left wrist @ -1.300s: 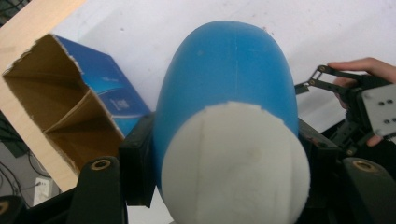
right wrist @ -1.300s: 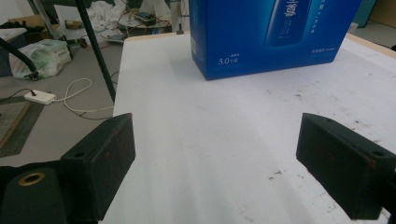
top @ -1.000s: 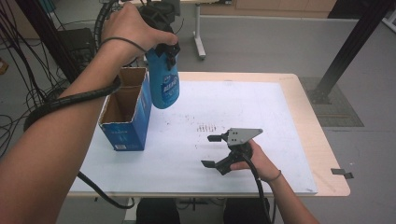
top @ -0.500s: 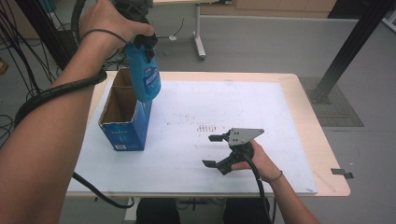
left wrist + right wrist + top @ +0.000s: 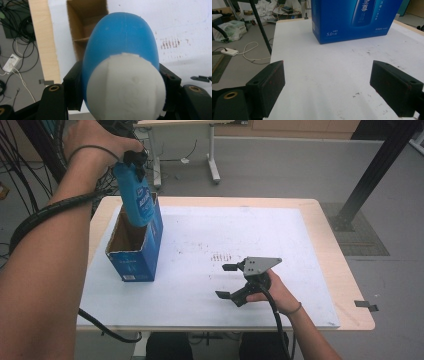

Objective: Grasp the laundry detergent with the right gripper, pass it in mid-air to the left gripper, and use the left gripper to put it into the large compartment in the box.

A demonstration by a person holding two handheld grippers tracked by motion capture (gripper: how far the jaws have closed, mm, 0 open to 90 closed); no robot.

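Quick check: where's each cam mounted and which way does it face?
High view: fixed above the person's side, facing forward and down on the table; both forearms enter from below, left tongs hold the blue bottle over the open box.
Left gripper view: rides the left tongs, looking down past the bottle's white cap into the box.
Right gripper view: rides the right tongs, low over the table, facing the box's blue side; jaws open.
Shared: all three show the box.
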